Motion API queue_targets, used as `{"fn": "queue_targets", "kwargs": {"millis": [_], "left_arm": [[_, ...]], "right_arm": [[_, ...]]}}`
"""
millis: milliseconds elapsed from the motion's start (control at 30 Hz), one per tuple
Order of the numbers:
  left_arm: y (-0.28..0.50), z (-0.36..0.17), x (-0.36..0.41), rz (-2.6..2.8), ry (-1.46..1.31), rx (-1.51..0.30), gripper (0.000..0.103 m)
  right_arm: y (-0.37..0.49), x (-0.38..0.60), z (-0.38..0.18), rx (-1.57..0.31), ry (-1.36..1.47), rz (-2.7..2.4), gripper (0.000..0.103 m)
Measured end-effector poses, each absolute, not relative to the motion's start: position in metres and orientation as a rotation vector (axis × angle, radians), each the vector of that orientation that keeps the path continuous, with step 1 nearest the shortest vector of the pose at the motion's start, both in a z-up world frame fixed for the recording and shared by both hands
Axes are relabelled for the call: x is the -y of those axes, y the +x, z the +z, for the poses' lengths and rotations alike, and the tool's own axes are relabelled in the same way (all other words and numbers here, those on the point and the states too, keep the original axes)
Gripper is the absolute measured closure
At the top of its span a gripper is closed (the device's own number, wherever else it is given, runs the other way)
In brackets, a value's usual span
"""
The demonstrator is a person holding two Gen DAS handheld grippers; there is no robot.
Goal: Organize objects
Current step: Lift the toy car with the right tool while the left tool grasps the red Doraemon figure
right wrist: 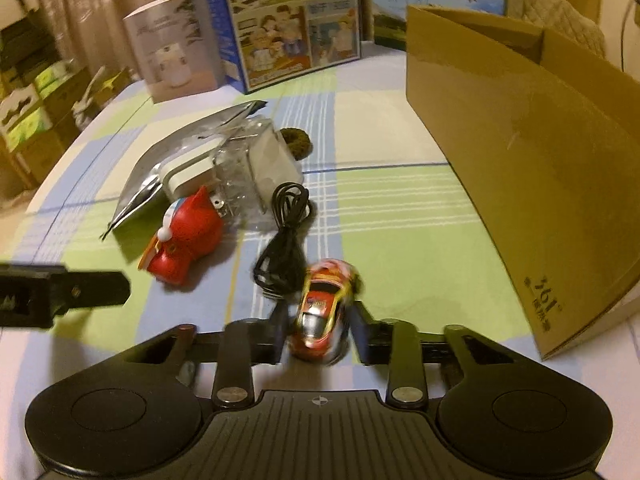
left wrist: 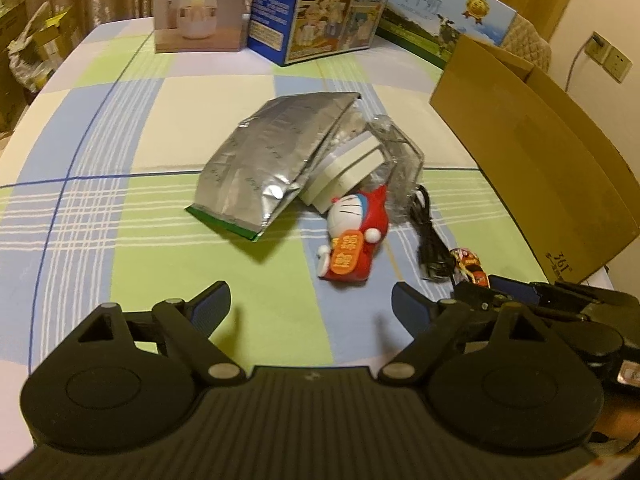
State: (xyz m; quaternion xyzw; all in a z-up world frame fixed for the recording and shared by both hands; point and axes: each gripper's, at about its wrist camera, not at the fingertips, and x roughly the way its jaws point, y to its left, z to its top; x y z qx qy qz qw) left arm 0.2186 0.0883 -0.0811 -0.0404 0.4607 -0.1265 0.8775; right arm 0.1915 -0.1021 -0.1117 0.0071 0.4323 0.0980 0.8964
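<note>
1. Red and yellow, the toy car (right wrist: pixel 323 312) sits nearest, between the fingers of the right gripper (right wrist: pixel 320 332). The jaws are drawn in close on either side of it and appear to press its flanks, so I judge it gripped, though the car is blurred and I cannot tell whether it is clear of the cloth. This gripper tilts steeply down at the table.
2. The left gripper (left wrist: pixel 310 304) hangs wide open with nothing between its fingers, also angled down over the checked cloth (left wrist: pixel 120 200), just short of the red figurine (left wrist: pixel 356 236).
3. Just beyond the car lies a coiled black cable (right wrist: pixel 286 236); the figurine rests beside it to the left.
4. Further on, a silver foil bag (left wrist: pixel 264 160) leans over a white box (left wrist: pixel 344 172), with a clear plastic case (left wrist: pixel 400 148) against them. A small dark round thing (right wrist: pixel 296 140) lies behind; I cannot tell what it is.
5. To the right stands an open cardboard box (right wrist: pixel 520 160), most likely where things are meant to go. Its inside is hidden from both views.
6. By my judgement the sorting is early: the car is only being picked, and the cable, figurine, bag, white box and case all wait loose on the cloth.
7. Printed cartons (left wrist: pixel 320 12) line the far edge.
</note>
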Motion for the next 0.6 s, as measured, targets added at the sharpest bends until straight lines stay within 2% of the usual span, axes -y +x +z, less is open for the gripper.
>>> {"fn": "queue_targets", "kwargs": {"millis": [267,500,600], "left_arm": [[0.23,-0.084,-0.065,-0.335,-0.034,-0.962,0.032],[0.246,-0.094,-0.043,-0.366,0.037,-0.959,0.052],[0.255,-0.099,-0.042,-0.347,0.051,-0.958,0.063]], "right_arm": [[0.188,0.117,-0.104,-0.852,-0.006,0.206,0.077],[0.192,0.128,-0.106,-0.862,0.028,0.206,0.077],[0.193,0.131,-0.107,-0.864,0.04,0.213,0.077]]}}
